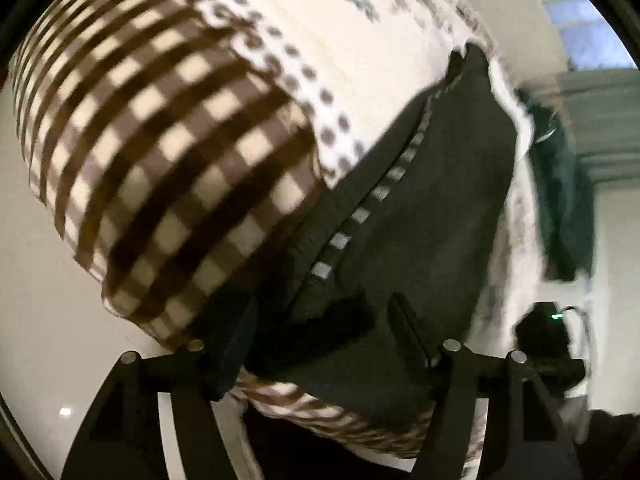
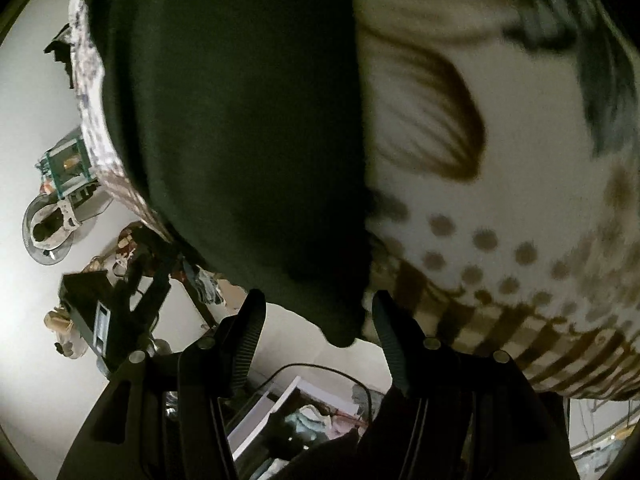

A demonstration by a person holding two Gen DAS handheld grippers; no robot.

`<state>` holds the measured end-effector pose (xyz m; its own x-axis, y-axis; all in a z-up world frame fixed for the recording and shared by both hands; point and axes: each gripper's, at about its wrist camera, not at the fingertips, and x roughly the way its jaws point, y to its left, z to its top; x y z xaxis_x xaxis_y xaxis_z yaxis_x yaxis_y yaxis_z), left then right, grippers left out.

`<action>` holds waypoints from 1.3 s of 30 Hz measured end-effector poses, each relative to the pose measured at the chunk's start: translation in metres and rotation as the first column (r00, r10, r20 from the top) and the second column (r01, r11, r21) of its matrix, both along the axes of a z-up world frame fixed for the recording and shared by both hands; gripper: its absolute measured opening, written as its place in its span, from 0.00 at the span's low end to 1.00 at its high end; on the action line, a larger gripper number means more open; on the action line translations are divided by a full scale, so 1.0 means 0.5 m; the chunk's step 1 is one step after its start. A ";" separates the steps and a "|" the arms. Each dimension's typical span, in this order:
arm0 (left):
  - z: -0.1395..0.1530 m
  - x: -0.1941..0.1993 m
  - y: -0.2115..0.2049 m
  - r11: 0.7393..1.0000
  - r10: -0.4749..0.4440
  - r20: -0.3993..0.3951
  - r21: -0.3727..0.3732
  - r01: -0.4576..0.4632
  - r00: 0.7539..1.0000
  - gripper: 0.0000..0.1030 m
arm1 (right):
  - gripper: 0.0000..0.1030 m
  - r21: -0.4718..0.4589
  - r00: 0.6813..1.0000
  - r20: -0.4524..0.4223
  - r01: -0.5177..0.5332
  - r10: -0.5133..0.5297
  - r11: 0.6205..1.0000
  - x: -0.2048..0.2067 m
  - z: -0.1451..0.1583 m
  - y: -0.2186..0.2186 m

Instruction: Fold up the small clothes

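A dark green garment [image 1: 432,208] with a dashed grey-white stripe lies spread on a cream bedspread [image 1: 160,140] printed with brown checks and dots. My left gripper [image 1: 320,300] stands open low over the garment's near end. The cloth lies between its fingers, and the pads do not press on it. In the right wrist view the same garment [image 2: 240,120] fills the upper left over the bedspread [image 2: 500,240]. One of its corners hangs down between the spread fingers of my right gripper [image 2: 318,294], which is open, with a gap on both sides.
A black device with a green light [image 1: 548,328] sits at the bed's right edge, with more dark cloth [image 1: 568,200] beyond. Past the bed, the pale floor holds a fan [image 2: 48,232], a black stand [image 2: 104,312] and a box of clothes [image 2: 304,420].
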<state>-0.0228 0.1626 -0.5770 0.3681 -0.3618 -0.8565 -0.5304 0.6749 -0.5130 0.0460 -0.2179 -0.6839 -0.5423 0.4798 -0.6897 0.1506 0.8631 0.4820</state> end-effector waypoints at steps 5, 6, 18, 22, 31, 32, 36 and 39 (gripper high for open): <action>0.001 0.013 -0.022 0.991 -0.047 -0.055 0.124 0.054 0.997 0.06 | 0.56 -0.010 1.000 -0.025 0.004 -0.004 1.000 -0.032 -0.032 0.007; 0.012 0.008 -0.021 0.990 -0.047 -0.046 0.133 0.052 0.998 0.06 | 0.56 0.002 0.999 -0.033 0.020 -0.020 1.000 -0.041 -0.036 0.009; 0.035 -0.003 0.042 0.987 -0.076 -0.048 0.140 0.082 0.996 0.04 | 0.06 -0.001 1.000 0.005 -0.021 0.021 1.000 -0.108 -0.022 0.036; -0.010 0.014 0.028 0.987 -0.091 -0.087 0.128 0.102 0.992 0.05 | 0.06 -0.078 0.994 0.017 -0.105 0.107 0.991 -0.104 -0.048 0.071; 0.182 0.077 -0.009 0.989 -0.089 -0.013 0.118 0.090 0.996 0.66 | 0.59 0.085 0.985 0.102 -0.146 0.137 0.986 -0.021 0.106 0.058; 0.214 0.107 -0.009 0.990 -0.083 0.025 0.116 0.079 0.996 0.68 | 0.59 0.099 0.988 0.121 -0.106 0.093 0.989 0.003 0.131 0.043; 0.255 0.244 0.004 0.987 -0.123 0.130 0.121 0.107 0.984 0.68 | 0.61 0.128 0.978 0.192 0.053 -0.077 0.990 0.104 0.173 -0.010; 0.226 0.405 0.008 0.983 -0.171 0.164 0.098 0.157 0.972 0.68 | 0.62 0.068 0.946 0.275 0.156 -0.169 0.985 0.195 0.177 -0.038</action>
